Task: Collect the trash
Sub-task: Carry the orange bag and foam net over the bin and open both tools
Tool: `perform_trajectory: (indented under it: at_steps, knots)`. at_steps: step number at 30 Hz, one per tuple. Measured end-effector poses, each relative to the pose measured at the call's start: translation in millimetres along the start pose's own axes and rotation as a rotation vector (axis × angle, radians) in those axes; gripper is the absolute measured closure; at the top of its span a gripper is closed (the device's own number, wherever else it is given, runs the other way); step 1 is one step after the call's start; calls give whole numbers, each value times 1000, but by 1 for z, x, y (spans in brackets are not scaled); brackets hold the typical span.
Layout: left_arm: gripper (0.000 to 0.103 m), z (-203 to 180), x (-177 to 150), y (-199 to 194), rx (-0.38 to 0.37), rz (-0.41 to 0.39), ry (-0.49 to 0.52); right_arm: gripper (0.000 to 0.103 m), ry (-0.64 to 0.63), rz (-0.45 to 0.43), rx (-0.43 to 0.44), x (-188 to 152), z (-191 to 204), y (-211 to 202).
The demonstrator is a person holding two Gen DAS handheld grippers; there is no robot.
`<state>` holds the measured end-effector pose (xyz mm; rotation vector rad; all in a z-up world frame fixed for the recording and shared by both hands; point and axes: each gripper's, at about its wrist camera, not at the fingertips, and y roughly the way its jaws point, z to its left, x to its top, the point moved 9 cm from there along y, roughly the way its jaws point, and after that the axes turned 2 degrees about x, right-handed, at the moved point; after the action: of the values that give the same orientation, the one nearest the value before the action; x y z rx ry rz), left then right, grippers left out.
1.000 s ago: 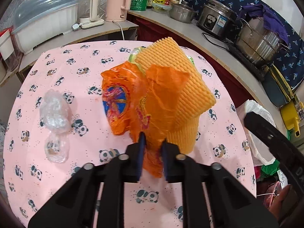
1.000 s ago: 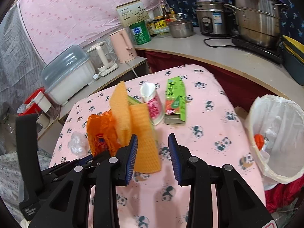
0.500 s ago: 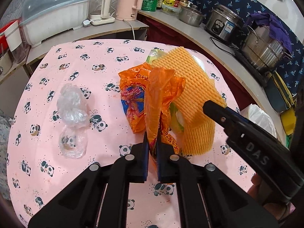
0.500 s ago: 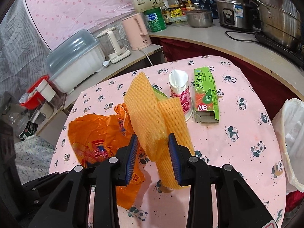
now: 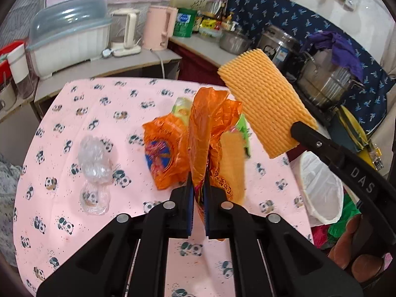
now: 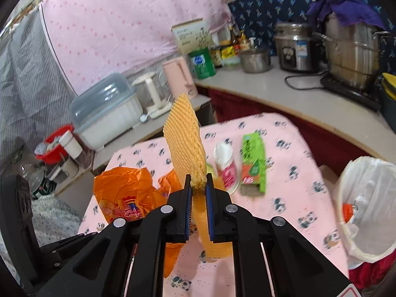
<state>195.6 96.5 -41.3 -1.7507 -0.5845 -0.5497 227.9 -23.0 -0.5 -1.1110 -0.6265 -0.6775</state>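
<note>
My left gripper point(image 5: 198, 180) is shut on a crumpled orange plastic bag point(image 5: 210, 113), which hangs lifted over the pink panda tablecloth point(image 5: 104, 113). The right gripper point(image 6: 198, 178) has its jaws closing, with the pads pressed on a yellow-orange foam net point(image 6: 184, 133). The net stands up above the fingers and droops below them. In the left wrist view the foam net point(image 5: 264, 104) is raised at the right, above the bag. The orange bag point(image 6: 123, 193) shows left of the right gripper.
Clear plastic wrap point(image 5: 94, 158) lies at the table's left. A green carton point(image 6: 252, 158) and a tipped paper cup point(image 6: 226, 165) lie beyond the foam. A white-lined bin point(image 6: 366, 198) stands beside the table's right edge. Kettles, pots and a dish box crowd the counters behind.
The right gripper closed on the foam net and lifted it off the table. The left gripper rose with the orange bag, which now hangs stretched upward.
</note>
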Motion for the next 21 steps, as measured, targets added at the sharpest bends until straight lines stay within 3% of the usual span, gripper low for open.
perform_trajectory:
  at_steps: [9,21]
  knots:
    - [97,-70,16,-21,-81,-51,75,93,31,-113,-97,23,-57,-68]
    - [97,-192,-9,-7,-221,1,208,93,150,-158,-286,-2,-175,-130]
